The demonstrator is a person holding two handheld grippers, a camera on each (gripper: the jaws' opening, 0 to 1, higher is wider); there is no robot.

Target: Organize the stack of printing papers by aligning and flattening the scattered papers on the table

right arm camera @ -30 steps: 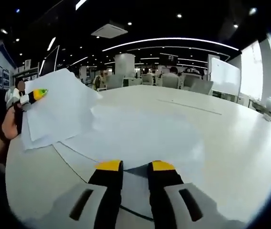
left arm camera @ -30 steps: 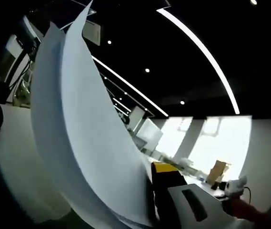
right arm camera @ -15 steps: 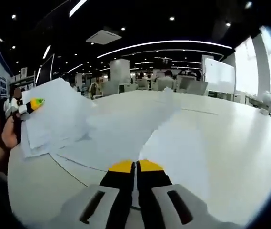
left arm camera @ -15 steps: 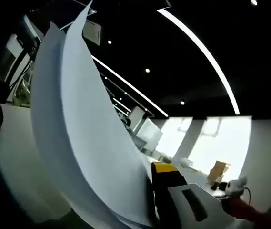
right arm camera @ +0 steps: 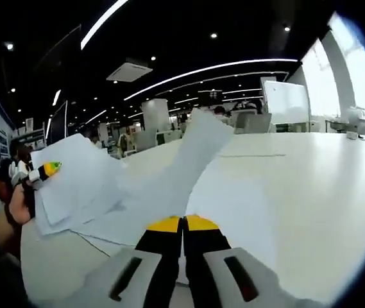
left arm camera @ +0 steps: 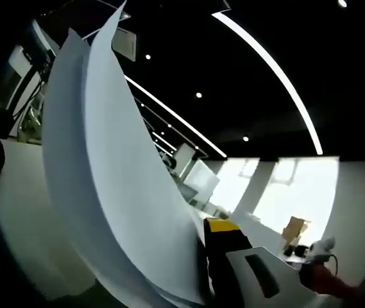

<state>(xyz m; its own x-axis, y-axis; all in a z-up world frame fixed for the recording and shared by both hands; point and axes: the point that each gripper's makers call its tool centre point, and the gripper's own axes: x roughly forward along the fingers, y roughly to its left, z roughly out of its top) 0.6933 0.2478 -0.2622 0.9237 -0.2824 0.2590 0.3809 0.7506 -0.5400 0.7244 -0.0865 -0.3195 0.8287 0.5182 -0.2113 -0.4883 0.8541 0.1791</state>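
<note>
A small stack of white papers [left arm camera: 105, 179] curves upward in the left gripper view, pinched at its lower edge by my left gripper [left arm camera: 203, 234]; one yellow-tipped jaw shows and the other is hidden behind the sheets. In the right gripper view that same left gripper [right arm camera: 46, 170] holds the stack [right arm camera: 73, 186] at the table's left end. My right gripper [right arm camera: 183, 221] is shut on a single sheet [right arm camera: 198, 144], which bends up off the white table [right arm camera: 310, 186]. More sheets [right arm camera: 131, 221] lie flat on the table beneath it.
A person's hand [right arm camera: 16, 204] grips the left tool. Chairs, desks and a whiteboard [right arm camera: 285, 102] stand beyond the far table edge, with bright windows [right arm camera: 355, 83] to the right. The right gripper and hand [left arm camera: 320, 256] show low at the right of the left gripper view.
My right gripper went from open to shut on a sheet and has raised it, so the sheet now bends up off the table. The left gripper and its stack have stayed put.
</note>
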